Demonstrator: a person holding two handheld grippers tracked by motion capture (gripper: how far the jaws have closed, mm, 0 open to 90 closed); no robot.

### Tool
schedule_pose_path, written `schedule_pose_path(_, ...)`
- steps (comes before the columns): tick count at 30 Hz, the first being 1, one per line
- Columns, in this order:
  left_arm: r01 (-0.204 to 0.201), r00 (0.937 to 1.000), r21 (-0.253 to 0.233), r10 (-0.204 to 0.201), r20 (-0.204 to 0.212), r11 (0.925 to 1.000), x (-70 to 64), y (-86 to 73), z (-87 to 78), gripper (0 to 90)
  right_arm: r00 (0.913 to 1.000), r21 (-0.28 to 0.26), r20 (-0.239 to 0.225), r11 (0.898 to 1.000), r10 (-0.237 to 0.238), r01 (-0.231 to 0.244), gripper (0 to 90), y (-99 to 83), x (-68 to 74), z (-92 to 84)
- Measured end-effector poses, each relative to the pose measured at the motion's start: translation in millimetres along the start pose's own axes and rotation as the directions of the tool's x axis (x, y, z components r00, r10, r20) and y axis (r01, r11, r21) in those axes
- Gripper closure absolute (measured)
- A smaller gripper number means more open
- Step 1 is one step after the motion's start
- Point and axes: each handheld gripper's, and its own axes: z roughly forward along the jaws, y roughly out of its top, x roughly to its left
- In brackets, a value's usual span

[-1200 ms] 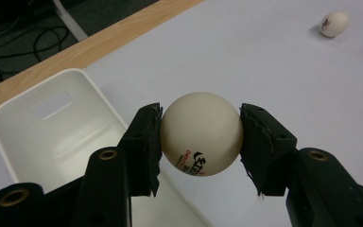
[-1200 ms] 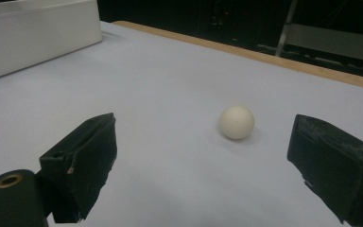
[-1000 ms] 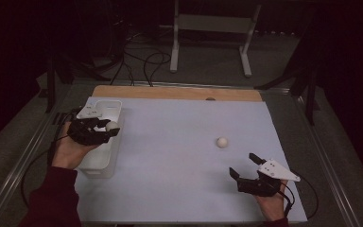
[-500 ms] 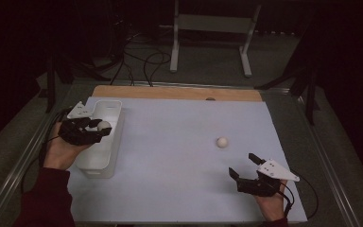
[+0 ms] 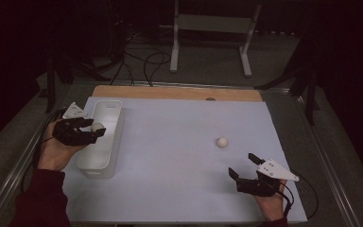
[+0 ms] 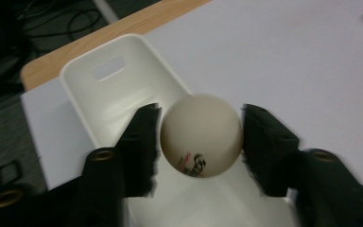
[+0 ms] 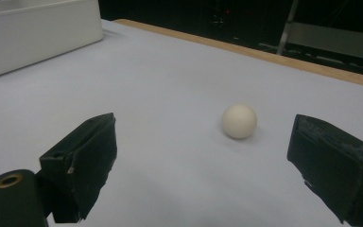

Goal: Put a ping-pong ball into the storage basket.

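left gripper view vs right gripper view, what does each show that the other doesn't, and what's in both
Left gripper view: a cream ping-pong ball with black and red print between the black fingers of the left gripper, which have just been opening, above the inside of the white plastic bin. Right gripper view: a plain cream ball lying on the sheet ahead of the wide-open right gripper. Both: the bin, the pale sheet and the wooden table edge.

Place: a dim lab or test room.
Evidence: desk (image 5: 179, 189) covered with a white sheet; cables (image 5: 142, 61) trailed on grey floor; metal stand (image 5: 212, 28) seen behind.
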Motion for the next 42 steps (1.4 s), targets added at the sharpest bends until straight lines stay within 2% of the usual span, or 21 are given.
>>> schedule_pose_path(1, 0.007, 1.0000, 0.000, -0.007, -0.007, 1.0000, -0.2, 0.7, 0.5, 14.0, 1.0000, 0.000, -0.001, 1.000, 0.001, -0.001, 8.2, 0.0, 0.0, 0.0)
schedule_pose_path(5, 0.014, 0.9998, -0.013, -0.014, -0.013, 0.9998, -3.0, 3.9, 2.2, 1.3, 1.0000, -0.001, -0.001, 1.000, 0.001, -0.001, 8.2, 0.0, -0.1, -0.1)
schedule_pose_path(12, 0.007, 1.0000, -0.062, -0.007, 0.001, 0.9981, -10.5, 10.5, 1.1, 0.0, 1.0000, -0.005, 0.002, 1.000, 0.002, -0.002, 8.3, 0.3, -0.8, -1.0)
schedule_pose_path(21, -0.002, 0.9999, -0.072, 0.003, 0.013, 0.9974, -16.7, 15.4, 3.3, 0.0, 1.0000, -0.005, 0.002, 1.000, 0.001, -0.001, 8.2, 0.5, -0.9, -1.5)
schedule_pose_path(26, -0.017, 0.9996, -0.081, 0.019, 0.023, 0.9966, -25.7, 21.8, 6.8, 0.0, 1.0000, -0.006, 0.001, 1.000, 0.000, 0.000, 8.3, 0.5, -1.0, -1.6)
schedule_pose_path(30, -0.008, 0.9994, -0.098, 0.011, 0.033, 0.9952, -31.0, 26.6, 10.1, 0.0, 1.0000, -0.008, 0.001, 1.000, 0.000, 0.000, 8.2, 0.6, -1.0, -1.6)
schedule_pose_path(34, -0.023, 0.9991, -0.106, 0.027, 0.034, 0.9941, -39.1, 31.8, 13.1, 0.0, 1.0000, -0.009, -0.001, 1.000, 0.000, 0.000, 8.2, 0.6, -1.1, -2.0)
schedule_pose_path(42, -0.044, 0.9967, -0.135, 0.053, 0.061, 0.9899, -54.0, 44.4, 18.4, 0.0, 1.0000, -0.011, -0.002, 1.000, 0.002, -0.002, 8.3, 0.9, -1.0, -2.4)
